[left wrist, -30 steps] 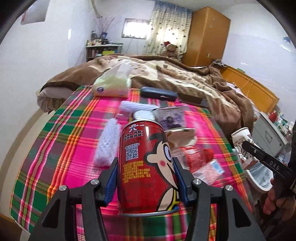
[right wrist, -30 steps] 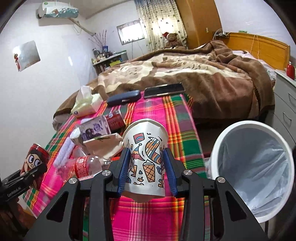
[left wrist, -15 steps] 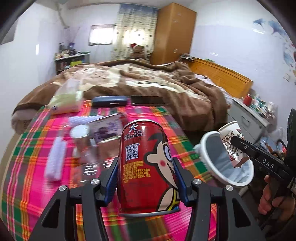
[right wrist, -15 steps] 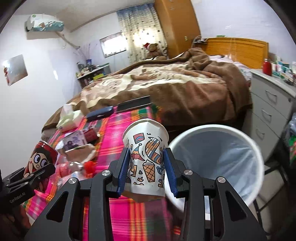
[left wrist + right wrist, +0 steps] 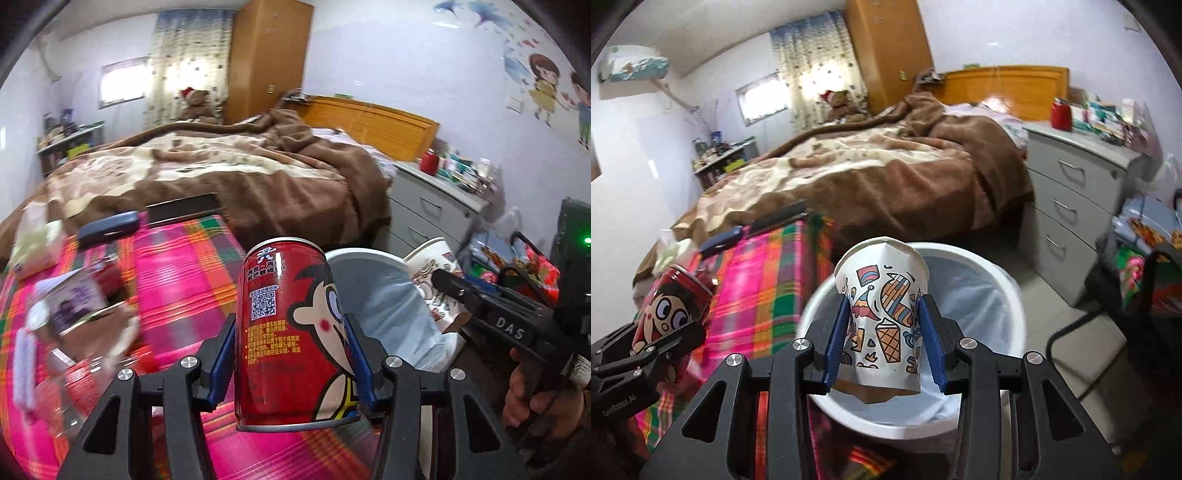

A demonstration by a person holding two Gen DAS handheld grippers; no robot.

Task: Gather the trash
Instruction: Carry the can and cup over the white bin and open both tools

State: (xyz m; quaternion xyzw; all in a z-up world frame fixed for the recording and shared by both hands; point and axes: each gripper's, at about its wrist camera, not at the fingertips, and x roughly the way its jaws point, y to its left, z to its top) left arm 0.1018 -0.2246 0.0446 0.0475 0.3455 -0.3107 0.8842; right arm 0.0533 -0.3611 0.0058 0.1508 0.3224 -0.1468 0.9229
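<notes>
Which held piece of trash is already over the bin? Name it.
The paper cup, with its cartoon prints, in the right gripper, sits over the white bin. The red can in the left gripper is beside it.

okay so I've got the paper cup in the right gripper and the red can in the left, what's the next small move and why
Probably let the right gripper open fully so the paper cup drops. The cup already hangs over the white bin, whose mouth lies directly below it, and the jaws have just been opening with the cup between them. The left gripper with the red can sits beside the bin, over the plaid cloth.
</notes>
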